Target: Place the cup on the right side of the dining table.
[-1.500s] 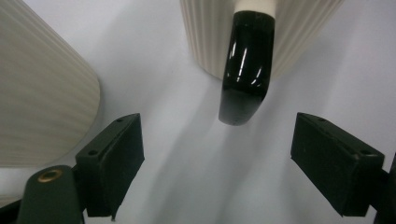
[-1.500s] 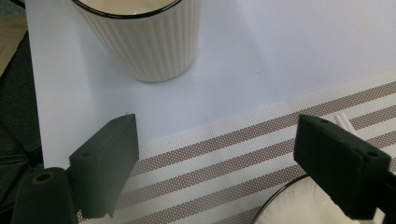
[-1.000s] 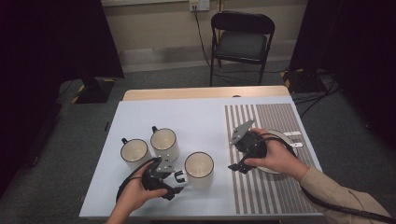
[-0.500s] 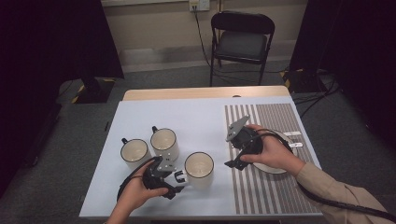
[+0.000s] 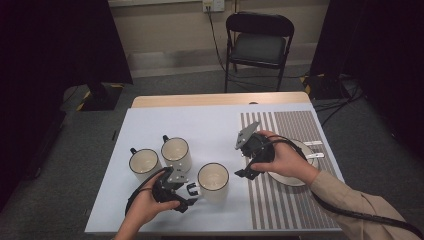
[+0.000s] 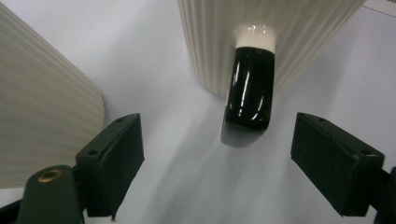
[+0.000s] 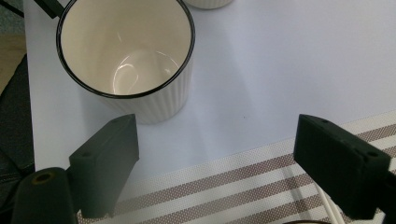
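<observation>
The left gripper (image 5: 192, 192) lies low on the table (image 5: 210, 125) with its jaws apart and level with the black handle (image 6: 247, 93) of the nearest mug (image 5: 213, 181); in the left gripper view the handle stands between the two pads but touches neither. The step in hand appears to be the approach to a handle grasp on this mug, which stands on the pale sheet just left of the striped mat (image 5: 285, 200), near the table's front edge. The next move would call for a short advance so that the pads bracket the handle's straight part, then a closing of the jaws without pushing the mug sideways. The right gripper (image 5: 248, 165) hovers over the mat's left margin, jaws spread and empty, pointing towards the same mug (image 7: 126, 51); behind the right hand lies a white plate (image 5: 300, 150). Two more mugs (image 5: 176, 152) (image 5: 144, 163) stand close together to the left, one of them at the edge of the left gripper view (image 6: 42, 112), so clearance there is slight. Room: grey floor, dark curtains on either side, a folding chair (image 5: 260, 42) beyond the table, cables on the floor at right.
</observation>
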`<state>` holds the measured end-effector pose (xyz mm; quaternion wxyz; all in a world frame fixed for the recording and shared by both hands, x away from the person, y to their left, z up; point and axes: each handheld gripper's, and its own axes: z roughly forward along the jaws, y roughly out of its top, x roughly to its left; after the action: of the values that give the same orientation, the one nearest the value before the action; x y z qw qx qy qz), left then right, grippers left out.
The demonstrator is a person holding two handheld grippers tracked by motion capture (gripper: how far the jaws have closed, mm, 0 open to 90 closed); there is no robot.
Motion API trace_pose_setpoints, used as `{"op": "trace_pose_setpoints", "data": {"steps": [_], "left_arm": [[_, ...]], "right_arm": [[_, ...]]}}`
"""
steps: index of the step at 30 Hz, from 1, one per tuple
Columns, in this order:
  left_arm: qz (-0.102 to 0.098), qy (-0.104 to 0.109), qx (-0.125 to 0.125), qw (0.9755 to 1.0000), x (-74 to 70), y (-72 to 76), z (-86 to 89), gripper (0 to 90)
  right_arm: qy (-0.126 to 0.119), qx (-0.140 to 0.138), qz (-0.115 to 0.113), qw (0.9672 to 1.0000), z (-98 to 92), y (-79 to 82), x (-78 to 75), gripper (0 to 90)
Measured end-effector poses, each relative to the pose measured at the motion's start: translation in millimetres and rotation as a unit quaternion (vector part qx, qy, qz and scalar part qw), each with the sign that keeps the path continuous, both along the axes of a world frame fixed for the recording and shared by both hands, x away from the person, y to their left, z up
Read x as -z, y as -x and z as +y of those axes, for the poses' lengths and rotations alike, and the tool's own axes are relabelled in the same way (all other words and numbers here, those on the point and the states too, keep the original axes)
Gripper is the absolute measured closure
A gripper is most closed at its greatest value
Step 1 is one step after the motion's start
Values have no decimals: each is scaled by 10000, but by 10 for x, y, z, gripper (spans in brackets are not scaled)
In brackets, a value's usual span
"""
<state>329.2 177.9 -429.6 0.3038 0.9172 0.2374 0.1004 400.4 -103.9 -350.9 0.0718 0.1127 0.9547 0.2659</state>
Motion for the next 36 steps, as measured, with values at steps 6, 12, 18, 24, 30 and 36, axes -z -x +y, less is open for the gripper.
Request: {"op": "trace_pose_setpoints", "data": {"steps": [6, 12, 18, 24, 30, 36], "left_arm": [[3, -1, -7, 10000, 10, 3, -5, 166], [-26, 19, -32, 10000, 0, -4, 5, 166], [-36, -14, 16, 10000, -11, -7, 9, 164], [-32, 45, -5, 10000, 8, -1, -2, 163], [-1, 115, -52, 9999, 0, 1, -7, 159], [16, 182, -18, 9998, -2, -1, -16, 158]], "right_arm": [[-45, -22, -40, 10000, 39, -22, -29, 135], [-61, -26, -17, 10000, 85, -36, -25, 135], [-42, -61, 17, 10000, 159, -36, -2, 134], [-12, -132, 44, 9999, 263, -27, 14, 134], [-29, -129, 77, 9999, 326, -44, 32, 131], [-28, -75, 112, 9999, 369, -63, 81, 132]]}}
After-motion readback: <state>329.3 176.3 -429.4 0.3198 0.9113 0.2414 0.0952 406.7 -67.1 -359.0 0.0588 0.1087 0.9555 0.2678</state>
